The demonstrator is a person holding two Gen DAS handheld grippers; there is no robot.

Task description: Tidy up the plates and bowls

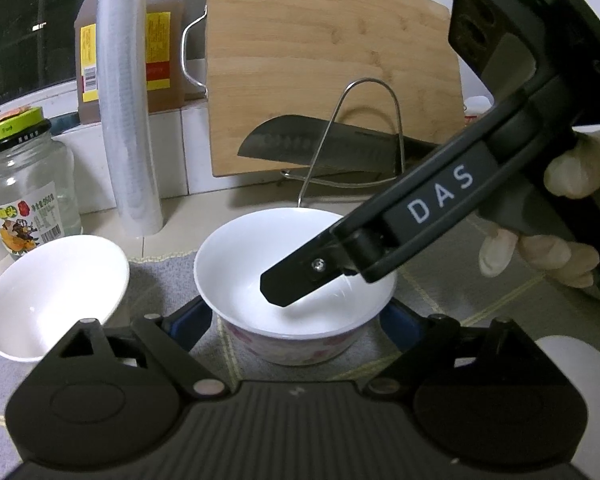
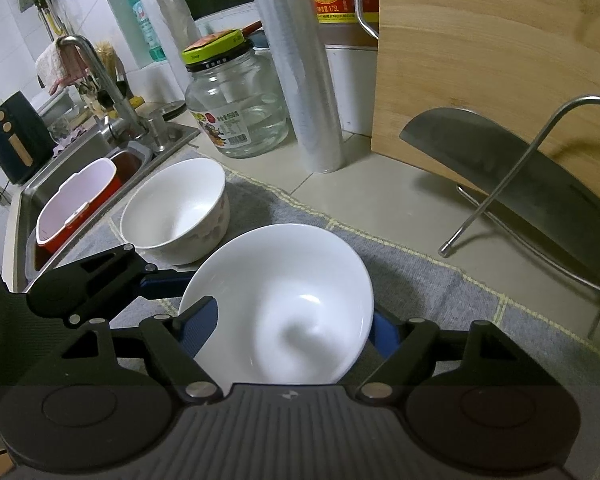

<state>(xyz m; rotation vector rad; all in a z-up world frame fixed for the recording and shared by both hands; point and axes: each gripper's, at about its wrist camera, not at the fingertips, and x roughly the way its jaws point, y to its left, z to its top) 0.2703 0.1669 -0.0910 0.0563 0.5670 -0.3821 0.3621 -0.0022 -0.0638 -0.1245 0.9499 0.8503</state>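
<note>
- While both tools meet over one bowl (image 1: 296, 264), it sits upright on a grey cloth (image 2: 420, 280) spread over the bench (image 2: 360, 192).
- Its inside is plain white; its outer wall has a pink flower pattern.
- The left gripper (image 1: 294, 318) is clenched on this bowl, its blue pads (image 1: 192, 316) pressed to the outer wall on either side.
- The right gripper (image 2: 292, 332), held by a gloved hand (image 1: 572, 184), slants down from the right, with one finger inside the bowl.
- From its own camera the bowl fills the gap between its pads; I cannot tell whether they press on it.
- A second bowl (image 2: 176, 208) sits just beside on the cloth, towards the sink (image 2: 100, 152).
- Behind stand a glass jar (image 2: 236, 108), a cutting board (image 1: 320, 60) and a cleaver (image 1: 320, 148) on a wire stand.
</note>
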